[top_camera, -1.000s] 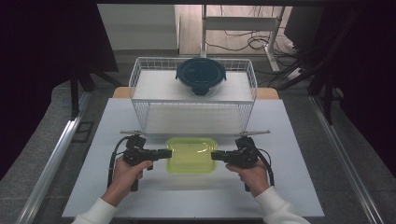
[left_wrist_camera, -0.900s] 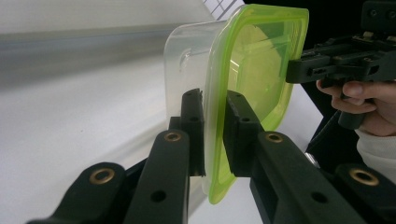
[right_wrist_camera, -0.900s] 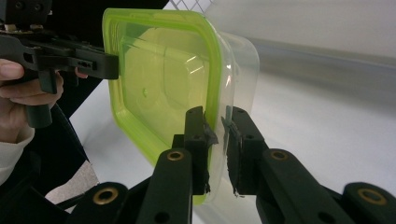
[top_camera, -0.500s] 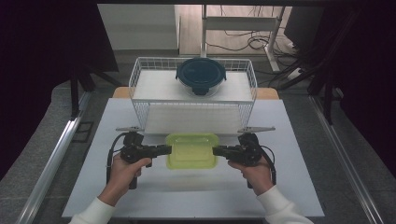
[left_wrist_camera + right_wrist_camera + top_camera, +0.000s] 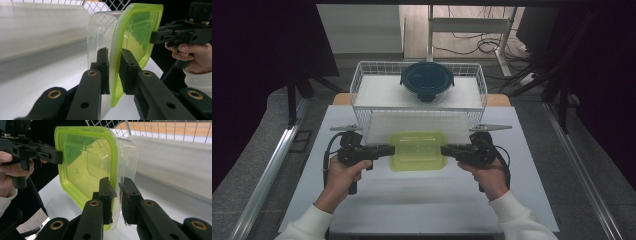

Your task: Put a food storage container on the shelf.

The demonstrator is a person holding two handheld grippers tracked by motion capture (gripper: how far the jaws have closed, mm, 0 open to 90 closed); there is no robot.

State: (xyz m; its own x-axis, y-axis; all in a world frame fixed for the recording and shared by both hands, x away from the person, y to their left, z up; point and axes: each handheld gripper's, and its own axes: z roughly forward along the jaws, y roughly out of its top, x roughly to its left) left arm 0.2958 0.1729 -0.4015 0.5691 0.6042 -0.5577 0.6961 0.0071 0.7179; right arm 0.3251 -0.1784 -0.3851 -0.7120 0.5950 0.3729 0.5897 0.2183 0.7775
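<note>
I hold the container with the green lid (image 5: 418, 150) between my two tools, near the far edge of the worktop (image 5: 412, 200), just before the wire basket (image 5: 362, 90). My left tool (image 5: 384, 149) is clenched on the lid rim at one short end, my right tool (image 5: 449, 149) on the opposite end, so that the load stays level and balanced. In the basket stands a round container with dark lid (image 5: 427, 80). I can read no brand or writing anywhere.
</note>
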